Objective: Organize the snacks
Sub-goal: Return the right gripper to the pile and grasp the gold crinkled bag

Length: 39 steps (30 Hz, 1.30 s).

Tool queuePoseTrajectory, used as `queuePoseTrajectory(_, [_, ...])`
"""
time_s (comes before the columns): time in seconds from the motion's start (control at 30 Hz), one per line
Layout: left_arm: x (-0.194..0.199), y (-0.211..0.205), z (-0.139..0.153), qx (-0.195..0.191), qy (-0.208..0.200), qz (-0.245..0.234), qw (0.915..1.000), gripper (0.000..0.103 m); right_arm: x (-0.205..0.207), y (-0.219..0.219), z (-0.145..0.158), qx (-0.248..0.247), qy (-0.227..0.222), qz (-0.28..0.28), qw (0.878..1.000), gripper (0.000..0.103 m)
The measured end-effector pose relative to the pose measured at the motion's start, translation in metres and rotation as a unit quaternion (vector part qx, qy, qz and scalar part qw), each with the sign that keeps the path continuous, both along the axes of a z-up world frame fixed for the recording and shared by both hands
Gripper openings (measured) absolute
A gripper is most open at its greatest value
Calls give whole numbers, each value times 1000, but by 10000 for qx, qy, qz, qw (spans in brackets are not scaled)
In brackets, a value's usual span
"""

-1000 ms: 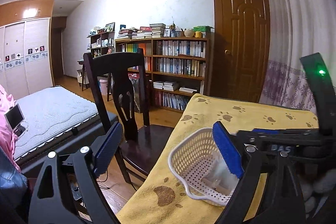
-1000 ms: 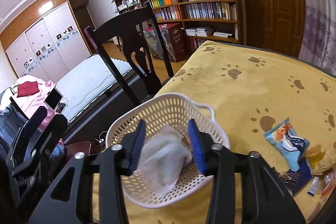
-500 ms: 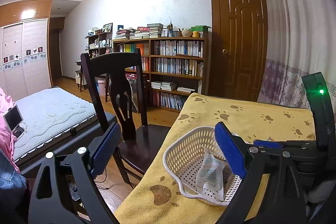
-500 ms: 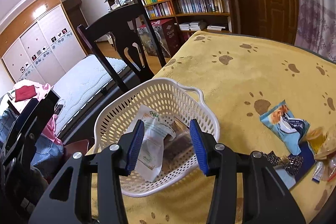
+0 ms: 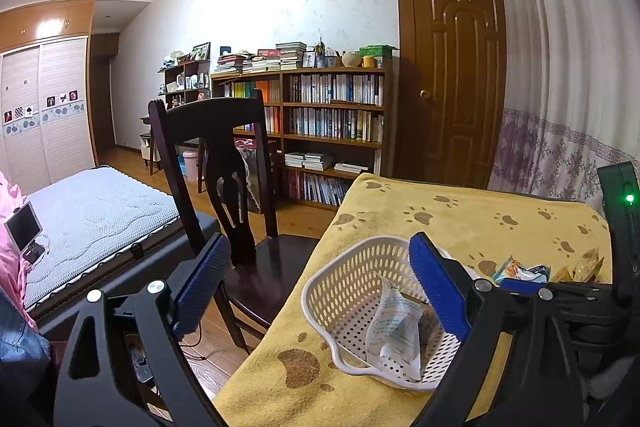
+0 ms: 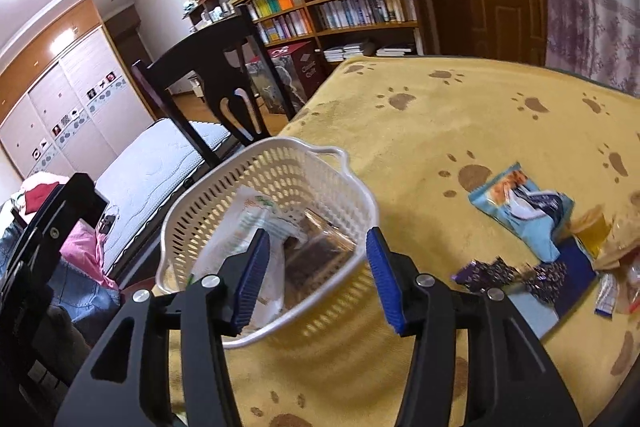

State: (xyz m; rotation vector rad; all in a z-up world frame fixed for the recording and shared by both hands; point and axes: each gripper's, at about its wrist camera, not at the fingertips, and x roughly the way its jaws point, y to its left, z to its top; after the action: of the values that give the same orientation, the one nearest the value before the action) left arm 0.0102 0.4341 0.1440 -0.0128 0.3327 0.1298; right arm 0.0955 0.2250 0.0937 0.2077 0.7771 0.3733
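Observation:
A white perforated basket [image 5: 352,279] [image 6: 280,163] stands near the left edge of the yellow paw-print table cloth [image 6: 460,115]. Inside it lie a white snack packet [image 5: 394,319] [image 6: 236,227] and a dark brown packet [image 6: 320,247]. My right gripper [image 6: 318,281] is open and empty, hovering over the basket's near side. Open too, my left gripper [image 5: 320,287] hangs over the table's left edge beside the basket, holding nothing. To the right of the basket lie a light blue snack bag [image 6: 524,211], purple wrappers [image 6: 496,273] and a yellow snack [image 6: 592,231].
A dark wooden chair [image 5: 224,155] [image 6: 224,75] stands against the table's left side, close to the basket. Behind it are a bed [image 5: 92,211], a bookshelf [image 5: 332,123] and a door [image 5: 452,75]. The far part of the cloth is bare.
My right gripper let go of the white packet, which now lies in the basket, then opened wider and drew back. The left gripper barely moved.

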Motion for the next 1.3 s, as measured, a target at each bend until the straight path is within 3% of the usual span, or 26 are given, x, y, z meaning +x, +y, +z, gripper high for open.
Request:
queuePoseTrajectory(0.57, [5,-22,-6,137,179,-182,9996,96,-17,-112,-15,219,-15,-1115,9935,53])
queuePoseTrajectory(0.63, [6,-26,-7,158,208,-215,9994,96,-19,-128,-14,278,-38,-1267,9915,54])
queuePoseTrajectory(0.73, [6,-30,-9,197,233,-267,9992,96,-24,-153,-13,345,-124,-1541,9874,64])
queuePoseTrajectory(0.93, [5,-39,-11,237,292,-357,9987,97,-29,-207,-10,514,-192,-2053,9772,65])
queuePoseTrajectory(1.13, [8,-47,-14,209,390,-494,9978,97,-12,-244,-18,666,-22,-2206,9731,68])
queuePoseTrajectory(1.3, [8,-52,-16,271,425,-565,9971,97,15,-259,-34,481,248,-2260,9726,76])
